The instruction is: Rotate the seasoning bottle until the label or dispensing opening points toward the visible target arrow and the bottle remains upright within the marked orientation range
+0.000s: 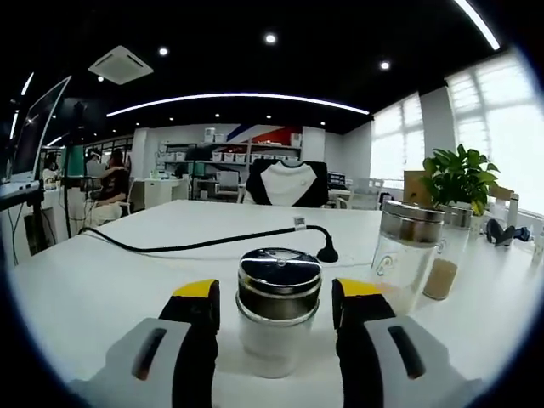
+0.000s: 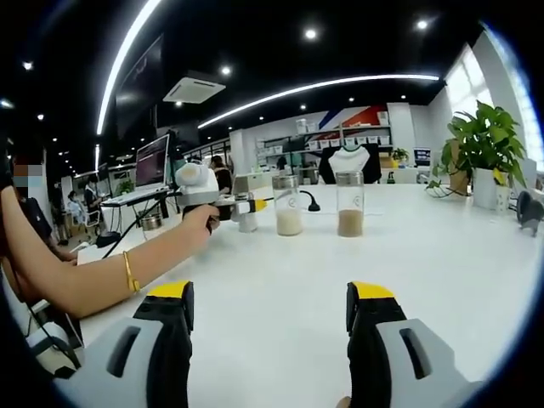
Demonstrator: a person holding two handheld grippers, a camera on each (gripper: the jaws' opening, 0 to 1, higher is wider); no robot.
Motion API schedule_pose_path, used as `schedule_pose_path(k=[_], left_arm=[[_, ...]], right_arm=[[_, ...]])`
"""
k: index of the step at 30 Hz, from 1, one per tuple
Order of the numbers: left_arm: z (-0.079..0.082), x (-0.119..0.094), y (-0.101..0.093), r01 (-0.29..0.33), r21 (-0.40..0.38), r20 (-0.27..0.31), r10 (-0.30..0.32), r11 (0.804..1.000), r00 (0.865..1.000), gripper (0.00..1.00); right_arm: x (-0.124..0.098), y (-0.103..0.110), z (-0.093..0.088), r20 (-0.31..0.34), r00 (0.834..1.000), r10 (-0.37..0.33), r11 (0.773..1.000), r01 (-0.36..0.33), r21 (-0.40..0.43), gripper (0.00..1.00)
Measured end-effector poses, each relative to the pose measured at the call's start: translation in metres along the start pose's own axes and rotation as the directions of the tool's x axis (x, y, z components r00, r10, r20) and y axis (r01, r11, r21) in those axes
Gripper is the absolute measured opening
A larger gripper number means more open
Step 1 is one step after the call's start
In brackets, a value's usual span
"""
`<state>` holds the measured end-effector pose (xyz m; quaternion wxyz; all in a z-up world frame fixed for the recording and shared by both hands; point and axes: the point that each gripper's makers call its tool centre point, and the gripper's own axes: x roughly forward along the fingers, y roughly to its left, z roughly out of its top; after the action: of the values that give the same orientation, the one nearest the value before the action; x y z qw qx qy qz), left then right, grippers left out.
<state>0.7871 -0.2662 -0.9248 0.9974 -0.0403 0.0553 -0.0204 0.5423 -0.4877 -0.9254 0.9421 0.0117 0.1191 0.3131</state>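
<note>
In the left gripper view, the left gripper [image 1: 276, 314] stands with its jaws spread wide on either side of the seasoning bottle [image 1: 278, 310], which sits upright on the white table [image 1: 127, 280] at lower centre with a narrow gap at each jaw. Two taller glass jars [image 1: 408, 255] stand to its right, before a potted plant [image 1: 459, 177]. In the right gripper view, the right gripper [image 2: 272, 336] hangs wide open and empty at the bottom of the frame, while the person's hand [image 2: 201, 223] holds the left gripper at centre left, near the jars.

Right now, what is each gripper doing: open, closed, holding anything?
Left gripper: open, jaws on either side of the seasoning bottle, not visibly clamped on it.
Right gripper: open, nothing between its jaws, above the white table.
</note>
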Motion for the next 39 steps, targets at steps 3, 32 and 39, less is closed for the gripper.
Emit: schedule_pose_path(k=[3,32,39], left_arm=[[0.0,0.001,0.001,0.009,-0.013,0.004,-0.009,1.0,1.0,0.54],[-0.003,0.004,-0.003,0.039,0.032,0.024,-0.039,0.999,0.999,0.39],[0.0,0.003,-0.004,0.043,0.022,0.032,-0.044,0.999,0.999,0.38]], right_arm=[[0.002,0.004,-0.001,-0.002,1.0,0.013,1.0,-0.013,0.004,0.74],[0.0,0.002,-0.006,-0.013,1.0,0.009,1.0,-0.009,0.002,0.73],[0.0,0.0,-0.006,-0.011,1.0,0.006,1.0,-0.006,0.005,0.72]])
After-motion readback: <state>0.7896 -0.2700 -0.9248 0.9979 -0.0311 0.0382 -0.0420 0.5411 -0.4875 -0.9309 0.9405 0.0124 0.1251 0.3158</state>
